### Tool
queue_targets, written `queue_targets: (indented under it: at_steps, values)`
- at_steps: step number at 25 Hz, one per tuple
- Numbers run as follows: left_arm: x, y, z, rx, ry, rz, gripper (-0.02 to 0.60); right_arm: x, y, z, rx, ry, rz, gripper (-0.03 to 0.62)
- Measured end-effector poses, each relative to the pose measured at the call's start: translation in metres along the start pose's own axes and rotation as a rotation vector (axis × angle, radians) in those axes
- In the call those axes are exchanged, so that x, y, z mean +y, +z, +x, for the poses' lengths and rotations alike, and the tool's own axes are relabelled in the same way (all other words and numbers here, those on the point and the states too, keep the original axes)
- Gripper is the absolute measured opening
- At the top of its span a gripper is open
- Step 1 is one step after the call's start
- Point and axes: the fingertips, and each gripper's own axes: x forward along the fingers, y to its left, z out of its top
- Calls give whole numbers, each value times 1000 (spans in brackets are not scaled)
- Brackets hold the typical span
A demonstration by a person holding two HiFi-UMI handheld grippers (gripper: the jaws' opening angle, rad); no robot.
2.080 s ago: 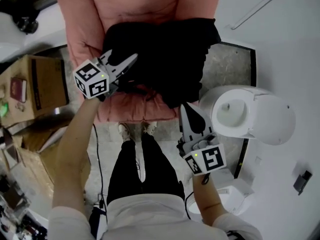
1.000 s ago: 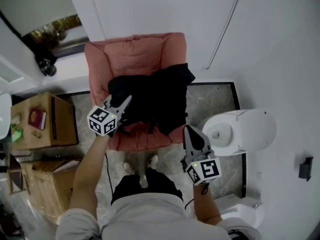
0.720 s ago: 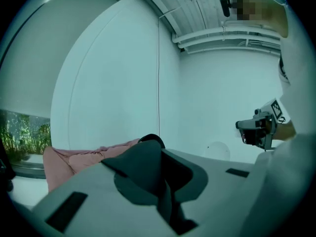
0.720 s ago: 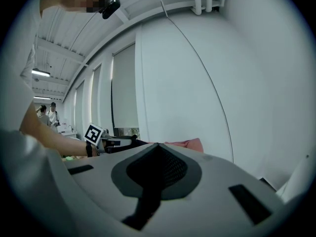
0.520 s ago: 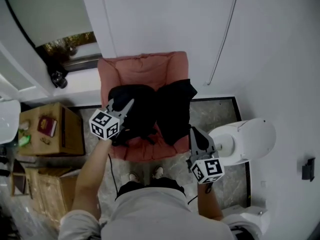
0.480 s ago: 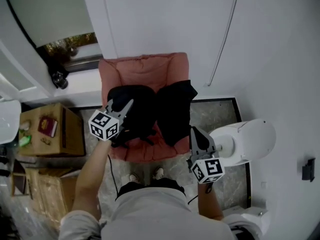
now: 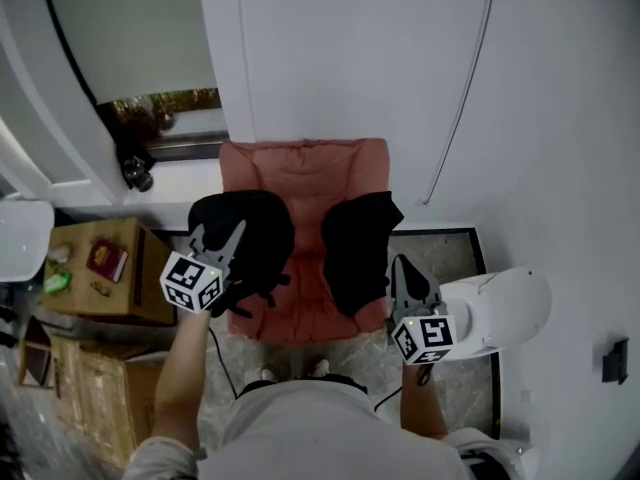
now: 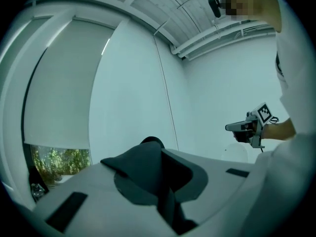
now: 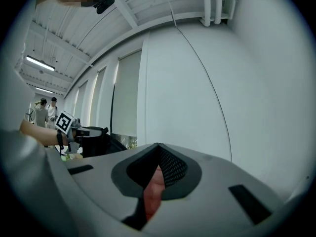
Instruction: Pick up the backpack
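Nearly level: left hand-held gripper (image 7: 221, 236) with backpack (image 7: 262, 230).

One backpack (image 7: 250, 233), one armchair (image 7: 305, 173) — two cardboard boxes (image 7: 120, 288) (image 7: 85, 388)

Both arms reach forward with the grippers held about level. The left gripper (image 7: 220, 236) has its jaws clamped on the black backpack (image 7: 252, 246). The right gripper (image 7: 402, 266) has its jaws pressed together, with nothing between them.
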Motion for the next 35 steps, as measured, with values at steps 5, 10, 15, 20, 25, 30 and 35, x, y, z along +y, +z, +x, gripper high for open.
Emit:
queue_targets:
  at_steps: [5,10,15,20,25,30,35]
  values:
    - [21,25,-43,-49,98,17,34,-9,16,5,-22,-10,-35,21]
    - [30,48,-69,-75,153,32,34,-23,21,4,-27,-33,-48,21]
    - [33,57,-96,-111,228,37,32,-40,23,3,-31,-66,-50,21]
    - [29,67,-129,-159,317,62,32,-51,23,-2,-29,-93,-46,21]
    - [20,67,-153,-190,397,98,32,-55,27,-14,-33,-115,-47,21]
    - [16,47,-165,-201,462,73,32,-60,29,-23,-41,-144,-34,21]
    - [16,40,-161,-184,453,56,32,-58,33,-18,-49,-138,-38,21]
